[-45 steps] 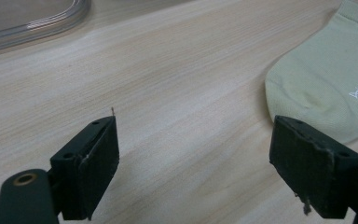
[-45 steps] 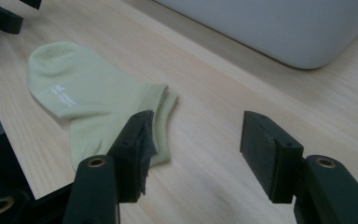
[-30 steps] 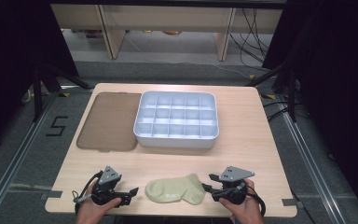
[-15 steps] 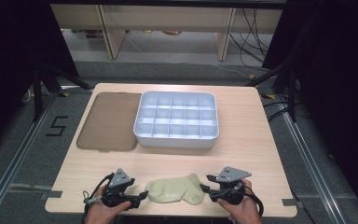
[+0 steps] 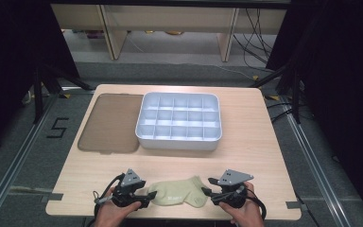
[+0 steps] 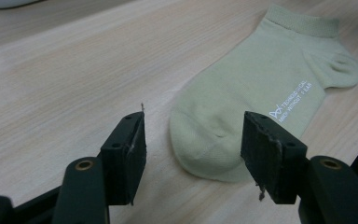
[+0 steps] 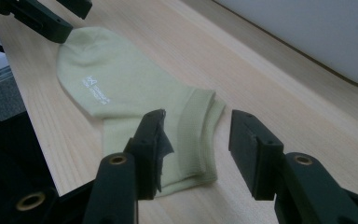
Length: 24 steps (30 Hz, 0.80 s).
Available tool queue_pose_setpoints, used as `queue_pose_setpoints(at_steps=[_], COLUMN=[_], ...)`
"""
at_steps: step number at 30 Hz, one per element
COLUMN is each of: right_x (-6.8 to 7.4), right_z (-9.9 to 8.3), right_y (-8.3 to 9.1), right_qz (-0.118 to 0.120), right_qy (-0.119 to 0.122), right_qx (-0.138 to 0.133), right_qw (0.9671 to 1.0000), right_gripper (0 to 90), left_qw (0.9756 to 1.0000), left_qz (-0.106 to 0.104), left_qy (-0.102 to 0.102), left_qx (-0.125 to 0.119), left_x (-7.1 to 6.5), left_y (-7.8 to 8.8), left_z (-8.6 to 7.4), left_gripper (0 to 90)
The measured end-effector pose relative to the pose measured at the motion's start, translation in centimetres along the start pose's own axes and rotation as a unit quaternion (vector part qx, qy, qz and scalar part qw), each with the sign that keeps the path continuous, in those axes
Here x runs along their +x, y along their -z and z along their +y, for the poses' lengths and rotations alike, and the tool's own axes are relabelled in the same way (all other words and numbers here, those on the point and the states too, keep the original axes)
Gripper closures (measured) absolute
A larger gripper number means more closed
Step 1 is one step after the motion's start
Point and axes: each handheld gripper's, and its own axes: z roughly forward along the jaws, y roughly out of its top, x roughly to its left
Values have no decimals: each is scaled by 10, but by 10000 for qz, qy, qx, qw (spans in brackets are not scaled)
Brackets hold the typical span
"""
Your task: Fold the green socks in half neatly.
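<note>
While the sock (image 5: 178, 195) lies flat at the near edge of the table (image 5: 255, 142), both grippers frame its ends and no grasp is made.
Left gripper (image 6: 193, 156) has just been closing its fingers, which stand apart astride the toe without pressing it; right gripper (image 7: 196, 151) holds its fingers part-open over the ribbed cuff, one above the fabric, none clamping. By my reading the work is at its start: pinching, lifting and whatever follows remain, and the divided tray (image 5: 178, 120) sits empty beside its brown lid (image 5: 109, 123). White print on the sock's sole is too small to read; a "5" (image 5: 56, 127) marks the floor.
</note>
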Motion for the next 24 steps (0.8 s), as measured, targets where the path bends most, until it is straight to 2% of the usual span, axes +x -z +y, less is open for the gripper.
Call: queue_pose_setpoints(at_steps=[2, 3, 5, 8, 9, 11, 12, 15, 16, 17, 18, 19, 21, 23, 24], right_x=[1, 0, 0, 1, 1, 1, 2, 2, 2, 2, 2, 1, 2, 3, 3], right_z=[0, 0, 0, 0, 0, 0, 0, 0, 0, 0, 0, 0, 1, 1, 1], right_y=[0, 0, 0, -1, -1, -2, -3, -3, -2, -3, -2, -2, -1, -2, -2], right_qz=[-2, -6, -35, -13, 5, 42, 65, 95, 90, 84, 86, 22, 113, 96, 106], right_qy=[-42, 15, 76, 102, 115, 129, 110, 114, 117, 114, 131, 192, 143, 126, 142], right_qx=[21, 2, -48, -3, -13, -15, -4, -4, -3, -13, -7, -28, -2, -3, -4], right_qw=[10000, 10000, 10000, 9999, 9999, 9999, 9999, 9999, 9999, 9999, 9999, 9998, 9998, 9999, 9998], right_gripper=[558, 558, 558, 557, 557, 557, 557, 557, 557, 557, 557, 557, 557, 558, 559], left_qw=[10000, 10000, 9999, 9998, 9998, 9997, 9998, 9997, 9993, 9992, 9996, 9996, 9998, 9999, 9999], left_qz=[7, 40, 12, 110, 59, 92, 64, 129, 163, 180, 169, 111, 96, 12, 10], left_qy=[20, 48, 6, -11, -29, 70, 1, -30, -204, -248, -97, -168, -99, -32, -103], left_qx=[36, 45, 102, 168, 171, 215, 208, 214, 271, 265, 210, 203, 161, 106, 98], left_x=[-1, -1, -1, -1, 0, -2, -3, -7, -10, -10, -12, -12, -14, -15, -14], left_y=[-2, -2, -3, -3, -4, -7, -8, -12, -12, -13, -14, -13, -14, -14, -14], left_z=[0, 1, 1, 2, 2, 2, 2, 2, 4, 4, 2, 2, 1, 0, 0], left_gripper=[418, 424, 443, 482, 494, 522, 535, 572, 596, 615, 641, 675, 730, 766, 784])
